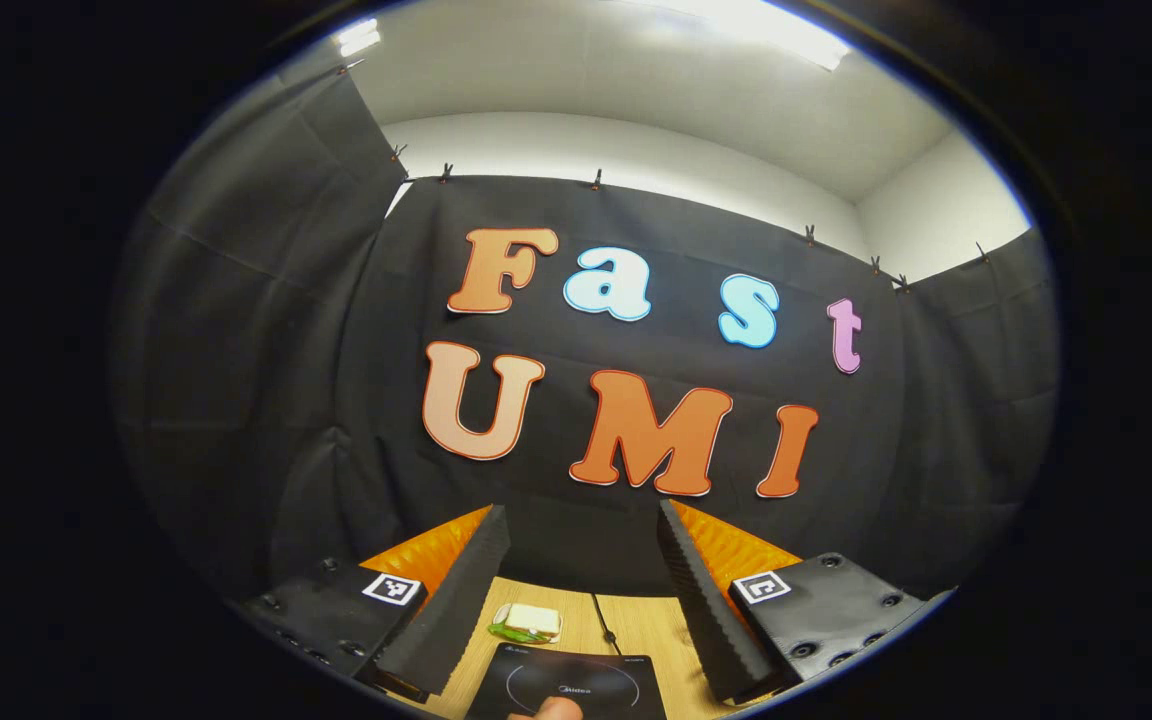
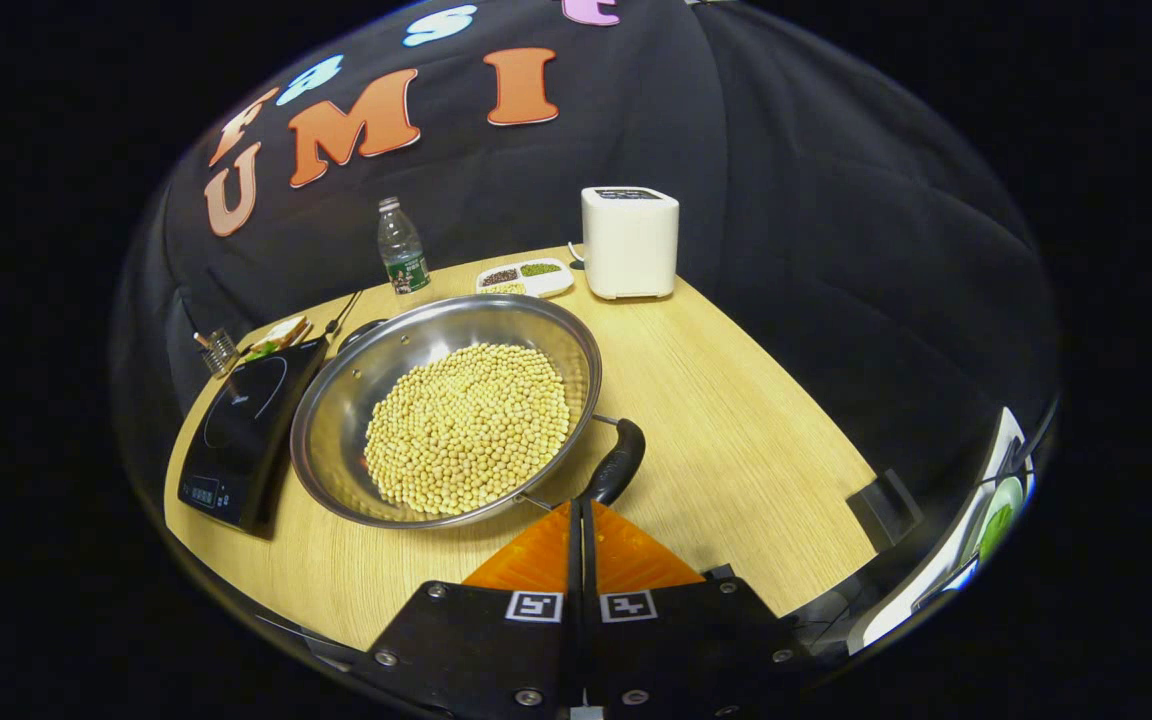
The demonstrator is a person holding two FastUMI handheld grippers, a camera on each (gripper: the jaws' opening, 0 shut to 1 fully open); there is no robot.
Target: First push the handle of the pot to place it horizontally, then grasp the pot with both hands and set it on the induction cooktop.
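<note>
- Right now the pot [image 2: 446,410] sits on the table [image 2: 736,420], dead ahead of the right claw [image 2: 581,515] and full of beans [image 2: 468,428].
- Handle [image 2: 616,462] sticks out of the rim on the claw's side. Its near end lies right at the fingertips; touching or just short, can't tell.
- Handle's long axis runs from the claw tips up and slightly right, roughly in line with the fingers, so it's pointing at the claw rather than lying across it.
- Right claw is clenched, fingers pressed together with nothing between them. Looks set up as a blunt pusher.
- My read: push step not done yet. A sideways shove at the handle tip should swing it round; the right claw is clearly the nearer one for that.
- Cooktop [image 2: 241,425] lies beyond-left of the right claw, just beside the pot's left rim.
- Left claw [image 1: 581,600] is released, fingers well apart, raised and aimed at the booth wall. Cooktop [image 1: 566,685] lies low between its fingers, further off.
- Risk: heavy bean load, so the pot may slide instead of pivoting.
- Farther back from the right claw: bottle [image 2: 402,246], small tray [image 2: 526,277], white appliance [image 2: 629,243].
</note>
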